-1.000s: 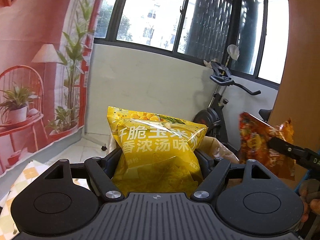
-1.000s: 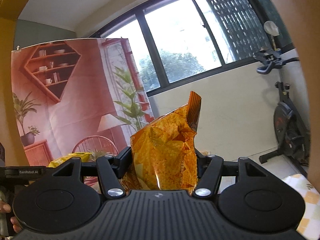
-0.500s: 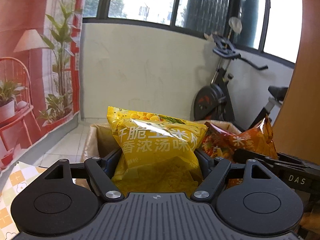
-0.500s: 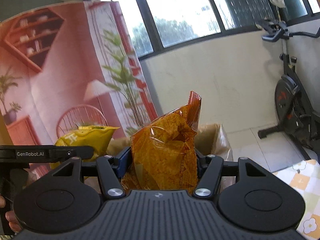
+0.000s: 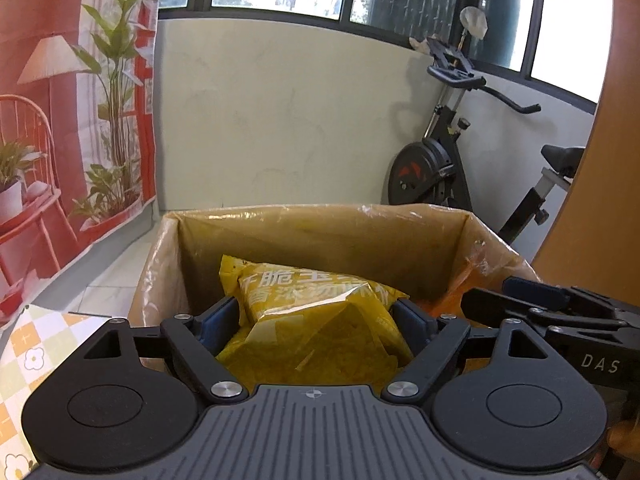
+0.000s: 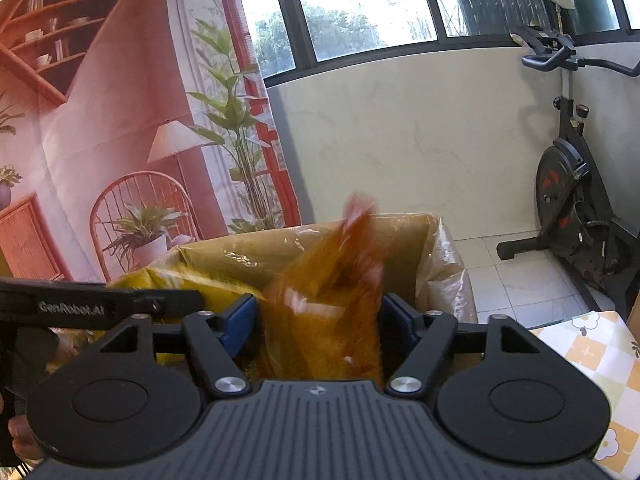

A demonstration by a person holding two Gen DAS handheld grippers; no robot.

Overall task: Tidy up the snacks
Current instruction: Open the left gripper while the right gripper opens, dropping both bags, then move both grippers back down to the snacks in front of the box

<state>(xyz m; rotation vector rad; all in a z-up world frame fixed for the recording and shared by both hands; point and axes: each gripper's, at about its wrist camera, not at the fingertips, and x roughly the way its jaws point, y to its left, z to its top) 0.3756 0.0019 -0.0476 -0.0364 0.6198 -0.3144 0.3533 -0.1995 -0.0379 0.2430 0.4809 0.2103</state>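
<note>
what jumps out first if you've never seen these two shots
A bright yellow snack bag sits between the fingers of the left gripper, low inside a plastic-lined cardboard box. In the right wrist view, an orange chip bag, smeared with motion blur, is between the jaws of the right gripper, which have just been opening over the same box. Behind stand a black exercise bike and a red room-print backdrop.

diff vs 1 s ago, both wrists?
Both tongs came down over the lined cardboard box and have just been opening. The left tongs let the yellow snack bag sag into the box; the right tongs released the orange chip bag, which is blurred, dropping. The exercise bike and backdrop have not moved.
</note>
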